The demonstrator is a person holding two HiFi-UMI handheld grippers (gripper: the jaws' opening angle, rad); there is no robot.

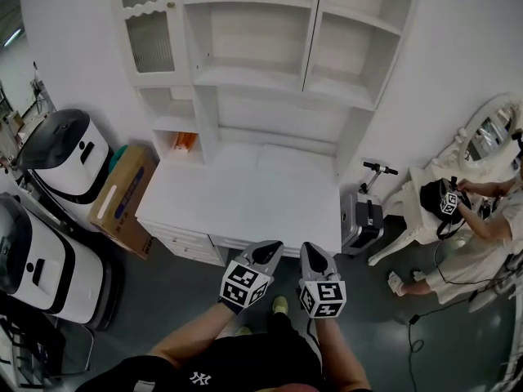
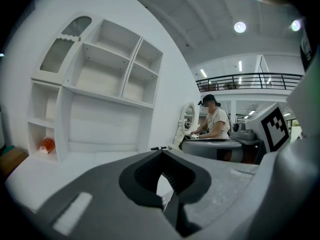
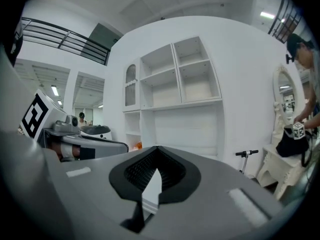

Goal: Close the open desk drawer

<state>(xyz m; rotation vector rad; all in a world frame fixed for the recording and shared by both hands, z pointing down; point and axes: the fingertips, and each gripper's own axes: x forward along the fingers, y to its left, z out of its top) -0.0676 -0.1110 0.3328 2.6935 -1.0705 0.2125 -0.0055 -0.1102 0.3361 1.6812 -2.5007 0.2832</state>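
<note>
The white desk (image 1: 245, 190) with its shelf hutch (image 1: 261, 80) stands in front of me in the head view. A narrow white strip of drawer front (image 1: 237, 246) shows under the desk's near edge; whether it stands out from the desk I cannot tell. My left gripper (image 1: 270, 245) (image 2: 161, 151) and right gripper (image 1: 313, 248) (image 3: 156, 148) hover side by side at that near edge, tips pointing at the desk. Both are shut with nothing between the jaws. Both gripper views look over the desktop to the hutch.
A drawer stack (image 1: 184, 239) fills the desk's left side. An orange item (image 1: 185, 141) lies in a low cubby. A cardboard box (image 1: 122, 198) and two white machines (image 1: 61, 153) stand left. A scooter (image 1: 368, 211) and a person (image 1: 490, 219) at a vanity are right.
</note>
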